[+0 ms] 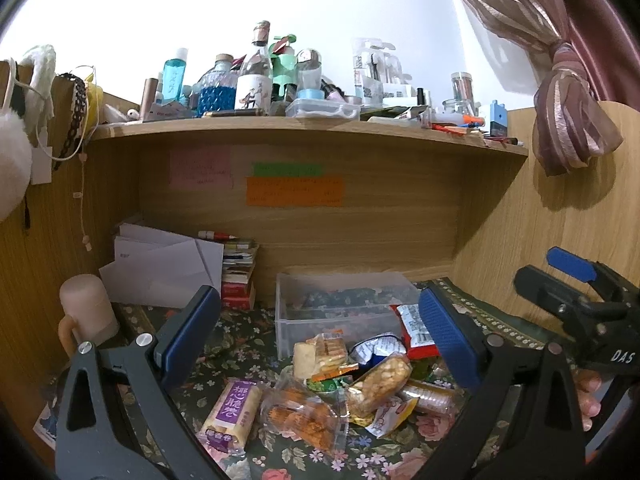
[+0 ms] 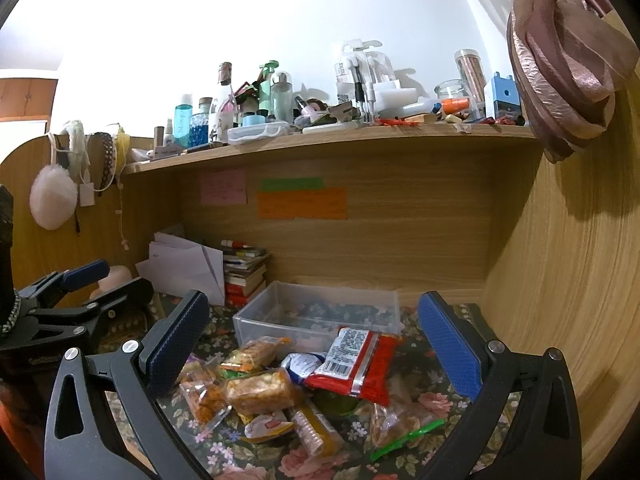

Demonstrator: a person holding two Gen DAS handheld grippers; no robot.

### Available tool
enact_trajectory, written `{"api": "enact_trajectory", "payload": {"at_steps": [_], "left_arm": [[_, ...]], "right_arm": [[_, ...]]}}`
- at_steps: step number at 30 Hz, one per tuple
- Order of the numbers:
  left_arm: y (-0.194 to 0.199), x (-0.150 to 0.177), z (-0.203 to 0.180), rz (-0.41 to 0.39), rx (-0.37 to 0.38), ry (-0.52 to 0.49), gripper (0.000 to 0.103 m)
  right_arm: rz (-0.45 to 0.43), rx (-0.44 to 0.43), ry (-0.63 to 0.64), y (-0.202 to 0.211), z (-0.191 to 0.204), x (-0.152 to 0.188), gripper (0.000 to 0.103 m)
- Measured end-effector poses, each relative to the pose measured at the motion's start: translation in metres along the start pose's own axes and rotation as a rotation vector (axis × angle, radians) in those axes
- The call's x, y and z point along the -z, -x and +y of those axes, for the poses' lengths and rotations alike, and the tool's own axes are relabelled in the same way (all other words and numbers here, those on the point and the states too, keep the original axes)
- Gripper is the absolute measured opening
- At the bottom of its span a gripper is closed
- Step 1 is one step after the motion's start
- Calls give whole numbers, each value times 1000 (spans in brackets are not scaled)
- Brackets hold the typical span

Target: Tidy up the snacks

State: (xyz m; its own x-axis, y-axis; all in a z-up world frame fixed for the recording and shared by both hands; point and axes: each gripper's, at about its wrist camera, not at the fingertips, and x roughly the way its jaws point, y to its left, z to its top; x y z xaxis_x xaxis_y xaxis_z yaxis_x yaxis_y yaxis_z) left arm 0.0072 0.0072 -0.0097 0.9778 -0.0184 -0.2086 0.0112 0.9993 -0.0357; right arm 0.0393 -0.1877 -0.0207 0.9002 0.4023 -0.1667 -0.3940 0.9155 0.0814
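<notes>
A pile of wrapped snacks lies on the floral cloth in front of a clear plastic box [image 1: 288, 320] [image 2: 248, 324]. The pile holds a red packet [image 1: 414, 330] [image 2: 360, 364], a purple-labelled roll [image 1: 232, 412], an orange cracker bag [image 1: 304, 412] [image 2: 260, 394] and a peanut bar [image 1: 380, 384]. My left gripper [image 1: 316, 336] is open and empty, hovering above the pile. My right gripper [image 2: 316, 344] is open and empty, also above the pile. The right gripper shows at the right edge of the left view [image 1: 576, 280]; the left gripper shows at the left edge of the right view [image 2: 80, 284].
The box sits against the wooden back panel under a shelf [image 1: 320, 128] crowded with bottles and jars. Papers [image 1: 160, 268] and stacked books [image 1: 240, 276] stand at the left, with a pink mug [image 1: 86, 312] beside them. A wooden side wall [image 2: 560, 280] closes the right.
</notes>
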Motion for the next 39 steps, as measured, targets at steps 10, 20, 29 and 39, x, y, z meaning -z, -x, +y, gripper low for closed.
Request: {"api": "enact_trajectory", "payload": {"at_steps": [10,20,29,39], "left_arm": [[-27,35,47,160,-78,34,100],[-55,88,89,355,-129,78,91],[-86,106,95,439,-110,60,84],[-119,117,106,508,-104,61,81]], "right_arm": [[159,-6,-63,-25,-12,37,103],[399,-31,-85,-57,-17,91,88],[446,-97,-69,-83,-7,92,55],[572,-168,-64,-110,-9,101,49]]}}
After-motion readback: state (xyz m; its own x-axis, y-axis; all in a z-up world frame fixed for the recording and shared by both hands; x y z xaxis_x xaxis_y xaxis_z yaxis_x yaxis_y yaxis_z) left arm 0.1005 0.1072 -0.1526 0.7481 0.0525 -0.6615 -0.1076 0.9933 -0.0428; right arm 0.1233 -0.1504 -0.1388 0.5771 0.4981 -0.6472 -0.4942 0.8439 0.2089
